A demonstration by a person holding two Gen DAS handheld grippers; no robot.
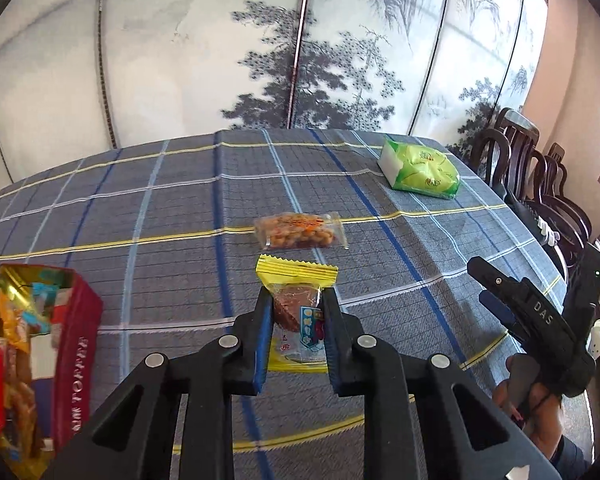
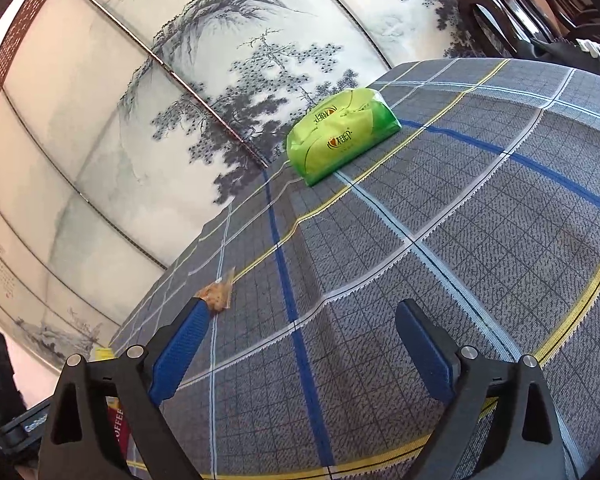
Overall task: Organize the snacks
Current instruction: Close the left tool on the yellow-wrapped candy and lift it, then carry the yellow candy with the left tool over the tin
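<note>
Jaws of the left gripper were clamped on the yellow-edged snack packet, blue pads squeezing its middle, crimped top edge poking out ahead at twelve o'clock and the packet looking lifted clear of the counter. Good central bite, that. By my reading the step was the carry to the red snack box, which sat open at about nine o'clock of the jaws in the left wrist view, already stuffed with bright wrappers. Doing it well meant keeping the squeeze firm, swinging across high enough to clear the box's near wall, and letting go only once the packet hung over the opening; soft film could slip or fold if the grip eased early.

Over on the other side, the right gripper stood with its jaws spread wide and nothing between them, just plaid cloth below. It showed at three o'clock in the left wrist view, a person's hand around its handle.

Further out, a clear packet of orange nuts lay at twelve o'clock just beyond the held one, not yet sorted. A green tissue pack rested at one o'clock near the far edge, well apart. Neither lay between the jaws and the box. Dark chairs lined the edge at two o'clock, and a painted screen closed off the back.
</note>
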